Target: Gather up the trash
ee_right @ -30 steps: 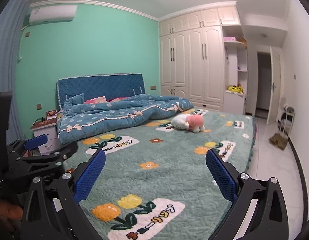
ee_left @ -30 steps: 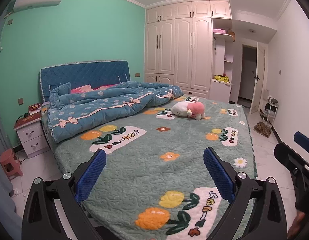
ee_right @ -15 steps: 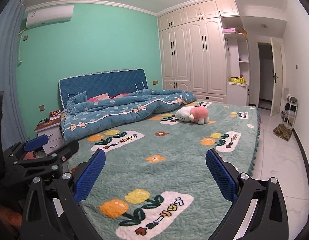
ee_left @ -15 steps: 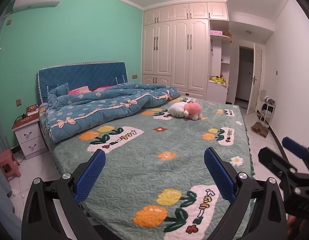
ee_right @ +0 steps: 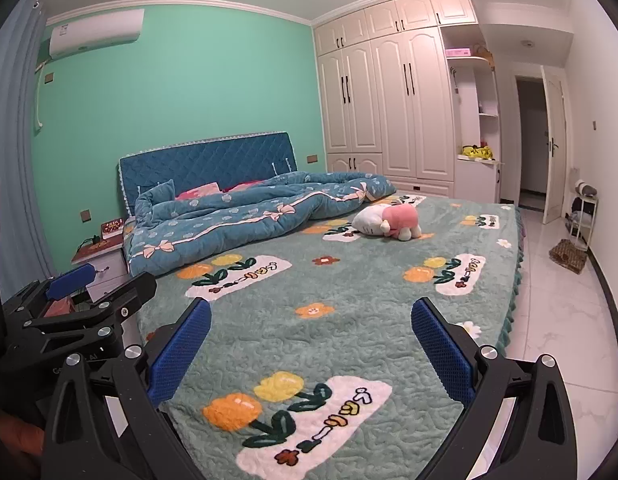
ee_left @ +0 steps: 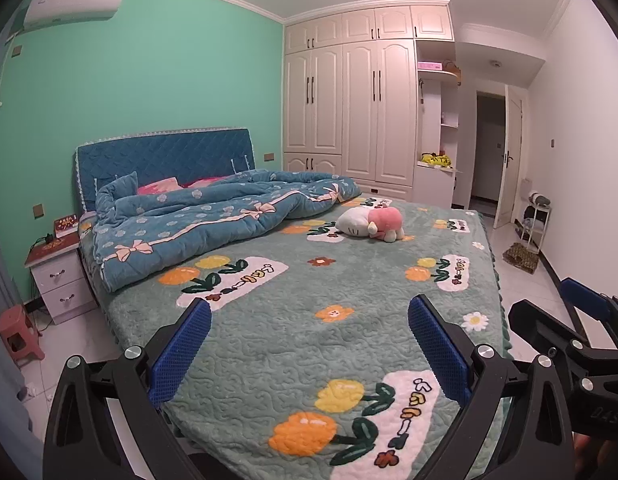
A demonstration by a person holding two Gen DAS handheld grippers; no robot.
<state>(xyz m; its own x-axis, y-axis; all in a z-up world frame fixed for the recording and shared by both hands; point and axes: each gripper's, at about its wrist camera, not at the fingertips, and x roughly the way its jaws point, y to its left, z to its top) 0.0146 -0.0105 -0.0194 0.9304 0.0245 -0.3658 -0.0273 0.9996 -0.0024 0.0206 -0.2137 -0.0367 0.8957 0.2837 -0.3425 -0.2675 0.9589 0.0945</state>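
My left gripper (ee_left: 309,320) is open, blue pads wide apart, held above the foot corner of a bed (ee_left: 269,344) with a green flowered cover. My right gripper (ee_right: 311,320) is open too, over the same corner and a little to the right. Each shows at the edge of the other's view: the right gripper (ee_left: 569,320) and the left gripper (ee_right: 89,292). Nothing sits between either pair of fingers. I cannot make out any clear piece of trash. A few small pale bits (ee_left: 33,390) lie on the floor tiles at the left, too small to identify.
A blue quilt (ee_left: 213,220) is bunched near the headboard, and a white-and-pink plush toy (ee_left: 369,224) lies mid-bed. Left of the bed stand a nightstand (ee_left: 57,276) and a red stool (ee_left: 17,332). White wardrobes (ee_left: 349,100), an open door (ee_left: 511,160), a small rack (ee_left: 535,216) and a woven mat (ee_left: 521,258) line the right side.
Both grippers stay open. The right gripper has drifted a little nearer the left one, and the right wrist view has risen slightly over the bed.
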